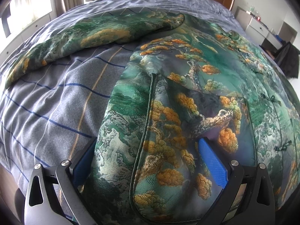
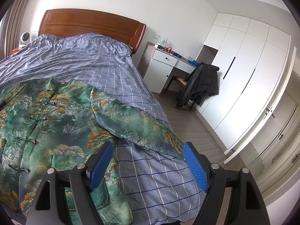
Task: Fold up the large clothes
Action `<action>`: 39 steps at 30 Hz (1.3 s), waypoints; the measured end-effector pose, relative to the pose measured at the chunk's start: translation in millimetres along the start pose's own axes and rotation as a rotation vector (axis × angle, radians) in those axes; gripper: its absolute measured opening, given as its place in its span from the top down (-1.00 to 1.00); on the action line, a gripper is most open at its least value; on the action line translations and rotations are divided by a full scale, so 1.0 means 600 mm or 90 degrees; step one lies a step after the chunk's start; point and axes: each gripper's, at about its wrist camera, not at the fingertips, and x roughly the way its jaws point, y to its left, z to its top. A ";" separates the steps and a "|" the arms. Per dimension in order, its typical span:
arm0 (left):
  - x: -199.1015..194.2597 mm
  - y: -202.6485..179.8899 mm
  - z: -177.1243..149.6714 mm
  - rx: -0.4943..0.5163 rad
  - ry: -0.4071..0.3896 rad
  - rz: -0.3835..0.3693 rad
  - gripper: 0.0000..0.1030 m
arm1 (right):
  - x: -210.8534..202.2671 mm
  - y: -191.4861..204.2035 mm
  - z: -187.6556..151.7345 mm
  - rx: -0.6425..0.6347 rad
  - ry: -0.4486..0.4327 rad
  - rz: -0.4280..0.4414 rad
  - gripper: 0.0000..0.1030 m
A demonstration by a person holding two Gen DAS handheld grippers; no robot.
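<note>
A large green jacket (image 1: pixel 196 86) with orange tree print and knot buttons lies face up on the bed, sleeves spread; it also shows in the right wrist view (image 2: pixel 56 120). My left gripper (image 1: pixel 150 150) is open, its blue pads either side of the jacket's bottom left hem corner, which bulges between them. One sleeve (image 1: pixel 90 37) stretches away to the left. My right gripper (image 2: pixel 148 161) is open above the bed, just off the jacket's bottom right hem, with the other sleeve (image 2: pixel 142 129) lying ahead between the fingers.
The bed has a blue checked cover (image 2: pixel 105 63) and a wooden headboard (image 2: pixel 90 24). A white desk (image 2: pixel 165 63), a chair with a dark coat (image 2: pixel 202 82) and white wardrobes (image 2: pixel 243 75) stand to the right. A small fan (image 2: pixel 25 37) stands by the headboard.
</note>
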 end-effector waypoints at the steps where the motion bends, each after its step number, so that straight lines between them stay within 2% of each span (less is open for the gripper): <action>1: 0.000 0.000 0.000 0.000 0.000 0.001 -0.99 | 0.002 0.000 0.000 0.000 0.001 -0.001 -0.53; 6: -0.003 0.000 0.000 0.002 0.002 -0.002 -0.99 | 0.023 -0.001 -0.011 0.000 0.003 0.010 -0.53; 7: -0.006 -0.001 0.001 0.005 0.004 -0.005 -0.99 | 0.032 -0.006 -0.014 -0.001 0.002 0.030 -0.53; 9: -0.021 -0.003 0.003 0.015 0.004 -0.018 -0.99 | 0.055 -0.034 -0.023 0.029 0.005 0.108 -0.53; 11: -0.042 -0.005 0.004 0.028 -0.013 -0.023 -0.99 | 0.088 -0.092 -0.034 0.110 0.020 0.184 -0.53; 13: -0.063 -0.008 0.008 0.041 -0.038 -0.024 -0.99 | 0.138 -0.186 -0.054 0.247 0.029 0.251 -0.53; 16: -0.088 -0.021 0.012 0.056 -0.072 -0.030 -0.99 | 0.226 -0.312 -0.094 0.432 0.060 0.280 -0.55; 18: -0.097 -0.032 0.013 0.063 -0.084 -0.035 -0.99 | 0.283 -0.365 -0.122 0.516 0.100 0.298 -0.55; 21: -0.101 -0.053 0.012 0.081 -0.089 -0.036 -0.99 | 0.358 -0.398 -0.174 0.632 0.159 0.363 -0.56; 23: -0.099 -0.066 0.010 0.098 -0.086 -0.029 -0.99 | 0.408 -0.396 -0.215 0.721 0.203 0.395 -0.56; 25: -0.097 -0.074 0.006 0.115 -0.082 -0.016 -0.99 | 0.446 -0.382 -0.238 0.775 0.225 0.415 -0.56; 28: -0.100 -0.079 -0.003 0.120 -0.077 -0.010 -0.99 | 0.504 -0.362 -0.263 0.850 0.248 0.393 -0.55; 31: -0.104 -0.073 -0.011 0.110 -0.071 -0.008 -0.99 | 0.539 -0.351 -0.269 0.882 0.246 0.334 -0.49; 33: -0.106 -0.067 -0.016 0.104 -0.069 -0.005 -0.99 | 0.552 -0.349 -0.256 0.873 0.227 0.289 -0.01; 34: -0.106 -0.064 -0.019 0.101 -0.068 -0.002 -0.99 | 0.557 -0.350 -0.246 0.853 0.228 0.261 0.58; 35: -0.106 -0.060 -0.022 0.098 -0.066 0.001 -0.99 | 0.558 -0.349 -0.230 0.829 0.227 0.227 0.71; 36: -0.106 -0.057 -0.024 0.096 -0.065 0.003 -0.99 | 0.551 -0.349 -0.214 0.815 0.215 0.212 0.73; 37: -0.106 -0.054 -0.027 0.094 -0.065 0.006 -0.99 | 0.534 -0.344 -0.187 0.787 0.190 0.198 0.78; 39: -0.105 -0.050 -0.031 0.090 -0.065 0.011 -0.99 | 0.478 -0.330 -0.114 0.674 0.107 0.193 0.79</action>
